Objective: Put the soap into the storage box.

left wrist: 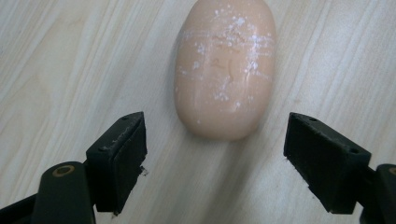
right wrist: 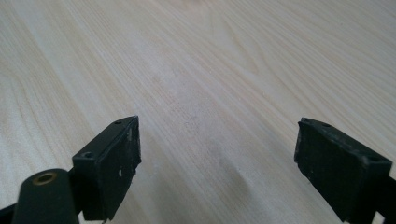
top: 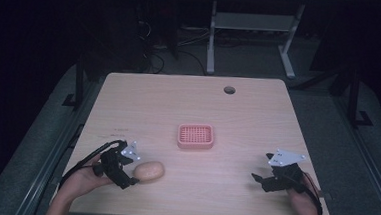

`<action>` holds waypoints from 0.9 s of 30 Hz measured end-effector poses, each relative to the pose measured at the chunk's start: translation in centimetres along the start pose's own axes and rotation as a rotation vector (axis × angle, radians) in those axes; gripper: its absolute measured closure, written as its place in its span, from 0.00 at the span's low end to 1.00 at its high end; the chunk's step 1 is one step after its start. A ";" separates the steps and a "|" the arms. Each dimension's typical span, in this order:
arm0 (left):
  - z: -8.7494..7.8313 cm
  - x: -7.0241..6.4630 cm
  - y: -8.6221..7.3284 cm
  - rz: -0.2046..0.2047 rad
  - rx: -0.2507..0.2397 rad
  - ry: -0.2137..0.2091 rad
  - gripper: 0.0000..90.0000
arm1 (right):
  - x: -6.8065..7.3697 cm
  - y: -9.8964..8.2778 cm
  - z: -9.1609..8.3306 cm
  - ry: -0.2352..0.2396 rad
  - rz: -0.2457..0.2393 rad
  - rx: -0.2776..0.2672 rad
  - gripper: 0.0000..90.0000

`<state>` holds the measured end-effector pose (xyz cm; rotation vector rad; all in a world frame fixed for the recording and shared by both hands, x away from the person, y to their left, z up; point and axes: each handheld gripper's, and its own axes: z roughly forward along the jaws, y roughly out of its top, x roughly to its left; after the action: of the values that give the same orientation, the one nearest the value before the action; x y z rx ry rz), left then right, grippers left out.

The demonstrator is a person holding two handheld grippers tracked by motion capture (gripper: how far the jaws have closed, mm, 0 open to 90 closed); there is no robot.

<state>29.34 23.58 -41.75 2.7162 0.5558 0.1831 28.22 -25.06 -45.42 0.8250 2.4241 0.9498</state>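
High view shows the peach-coloured soap bar [top: 149, 170] lying on the table [top: 248, 121] near its front left part (white specks on its top). The left gripper [top: 130, 170] sits just beside it, jaws spread wide, not touching. A pink tray [top: 195, 136] stands at the centre. The right gripper [top: 261, 167], also released, is well apart.

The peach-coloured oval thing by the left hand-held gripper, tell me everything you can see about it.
The oval bar looks like soap: smooth, peach-coloured, rounded at the ends, with white flecks and faint scratch lines across its top and a shallow stamped mark. It lies flat on the wooden table, near the front left, below and left of the pink slotted dish. The left hand-held gripper is open, its jaws apart just short of the bar's near end, not touching it.
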 end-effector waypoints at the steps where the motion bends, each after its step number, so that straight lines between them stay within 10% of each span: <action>1: 0.1 0.0 0.1 0.003 0.001 -0.001 0.23 | 0.0 0.0 0.0 -0.001 0.003 0.001 0.16; 27: 1.6 0.0 2.4 0.043 0.021 -0.030 0.23 | 0.0 0.0 0.0 0.001 0.006 0.004 0.16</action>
<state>30.54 21.01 -42.37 2.7479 0.4938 0.1483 28.20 -25.12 -45.42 0.8338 2.4265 0.9487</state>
